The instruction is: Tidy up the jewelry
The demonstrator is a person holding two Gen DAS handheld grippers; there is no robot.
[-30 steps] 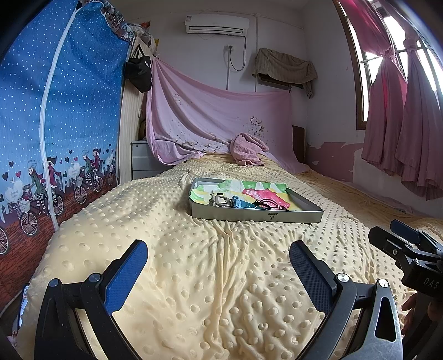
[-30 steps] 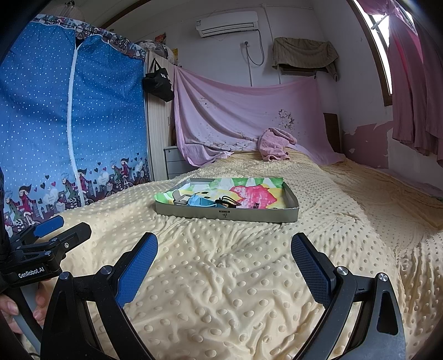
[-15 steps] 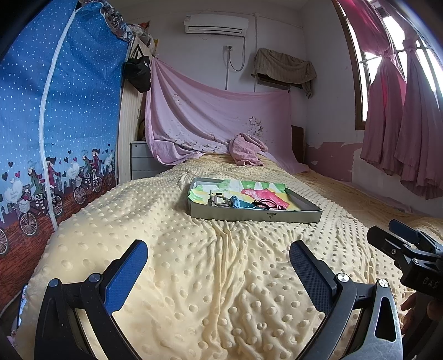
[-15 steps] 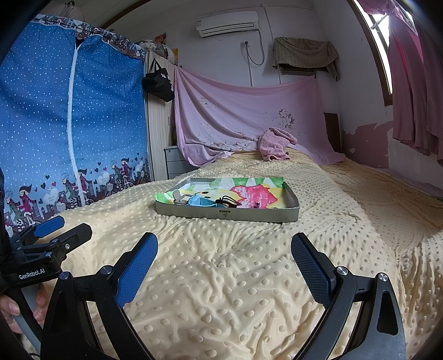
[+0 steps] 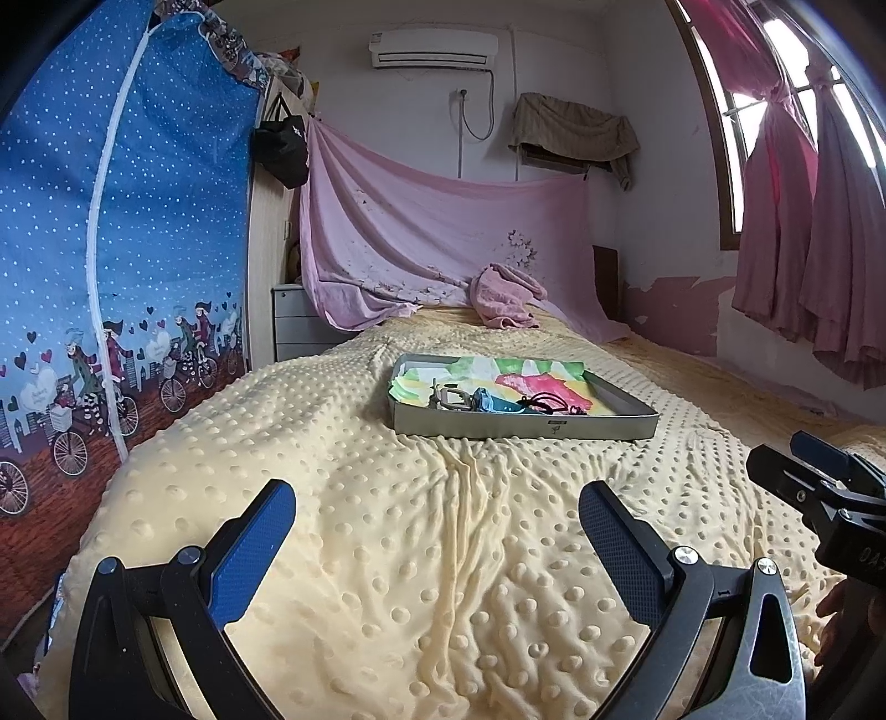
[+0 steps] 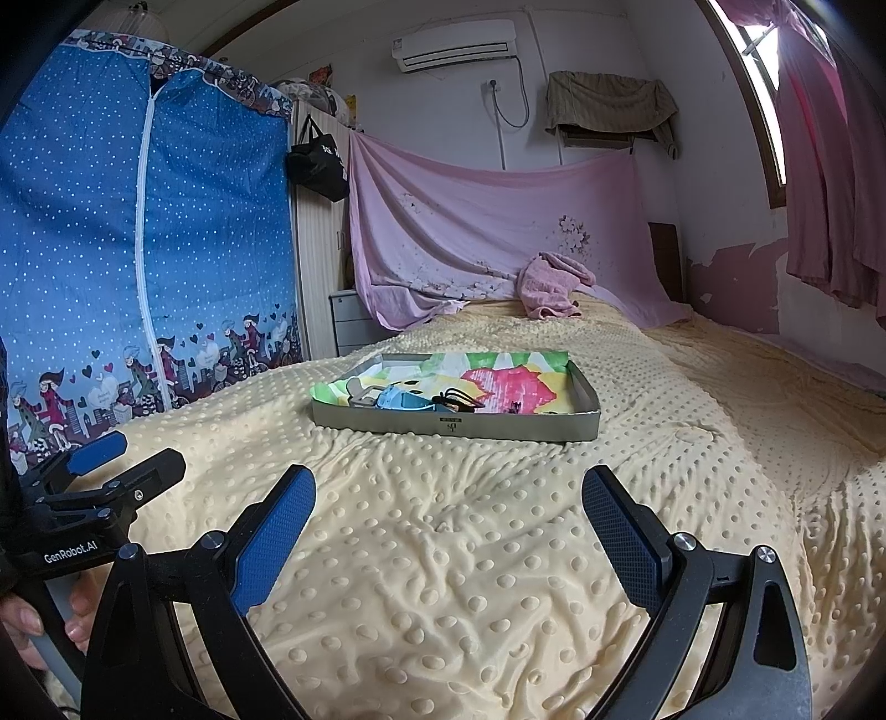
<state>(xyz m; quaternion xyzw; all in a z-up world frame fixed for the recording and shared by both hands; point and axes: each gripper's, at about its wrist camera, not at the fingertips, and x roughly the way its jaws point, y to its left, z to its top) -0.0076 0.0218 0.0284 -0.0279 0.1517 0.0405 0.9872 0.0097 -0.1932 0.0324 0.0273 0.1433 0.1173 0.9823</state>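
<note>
While both sets of jaws stand spread wide and hold nothing, the left gripper point(image 5: 437, 518) and the right gripper point(image 6: 448, 504) hang low over the near end of the bed point(image 5: 387, 554), side by side and pointed at the tray point(image 6: 515, 429). Each shows at the edge of the other's view, the right one point(image 5: 819, 487) to the right of the tray, the left one point(image 6: 105, 476) to its left, with part of a hand point(image 6: 33, 626) on its handle.

Between the grippers and the tray lies only the yellow dotted blanket point(image 6: 470, 554), wrinkled into soft ridges; nothing blocks the way. The tray is a shallow grey metal one lined with a bright, many-coloured paper point(image 5: 531, 379). The jewelry point(image 5: 498, 400) sits bunched against the tray's near wall, left of its middle: a pale metal piece point(image 5: 451, 397), a blue item point(image 5: 490, 401) and some dark cords point(image 5: 545, 401). The items are too small to name more closely.

Beyond the tray a pink towel point(image 5: 506, 299) is heaped at the bed's far end, under a pink sheet point(image 5: 443, 232) hung across the wall. Left of the tray stands a blue fabric wardrobe point(image 6: 144, 249) printed with cyclists, a grey drawer unit point(image 5: 299, 321) and a black bag point(image 6: 318, 160) past it. Right of the tray pink curtains point(image 5: 803, 221) frame a window. An air conditioner point(image 5: 434, 49) sits high above.
</note>
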